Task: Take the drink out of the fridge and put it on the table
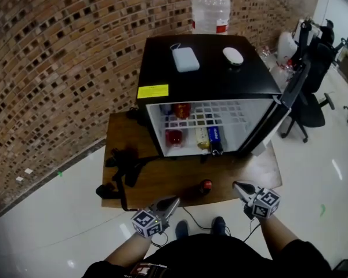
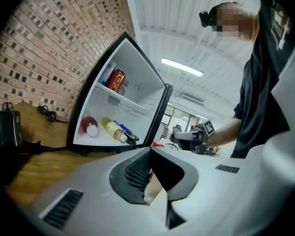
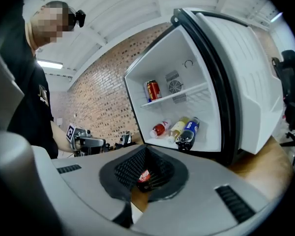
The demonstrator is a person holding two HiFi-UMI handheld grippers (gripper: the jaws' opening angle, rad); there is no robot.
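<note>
Yellow sticker (image 1: 153, 91), print illegible, on open fridge (image 1: 209, 74) front

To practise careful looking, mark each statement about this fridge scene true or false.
1. The fridge door is open. True.
2. A red can stands on the upper shelf. True.
3. One gripper holds a bottle. False: the left gripper and the right gripper are both shut on nothing.
4. Nothing lies on the fridge. False: a white box and a white oval thing lie on top.
5. A small red drink stands on the wooden table. True.
</note>
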